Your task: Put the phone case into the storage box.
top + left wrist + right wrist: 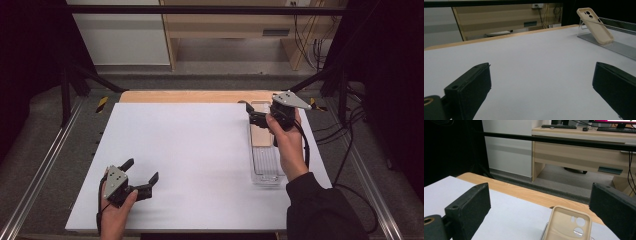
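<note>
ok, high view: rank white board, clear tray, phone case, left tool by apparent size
1. White board
2. Clear tray
3. Left tool, though nearer the camera, so unsure
4. Phone case, partly hidden by the right tool

Matt beige, rubbery-looking phone case (567, 225) between the right gripper (539, 202) jaws, leaning on a clear glossy plastic stand (264, 159). Smooth matt white table sheet (190, 160) beneath, pale wood edge (524, 192) ahead. Matt black plastic jaws, faintly grainy, on the left gripper (541, 87) too.
</note>
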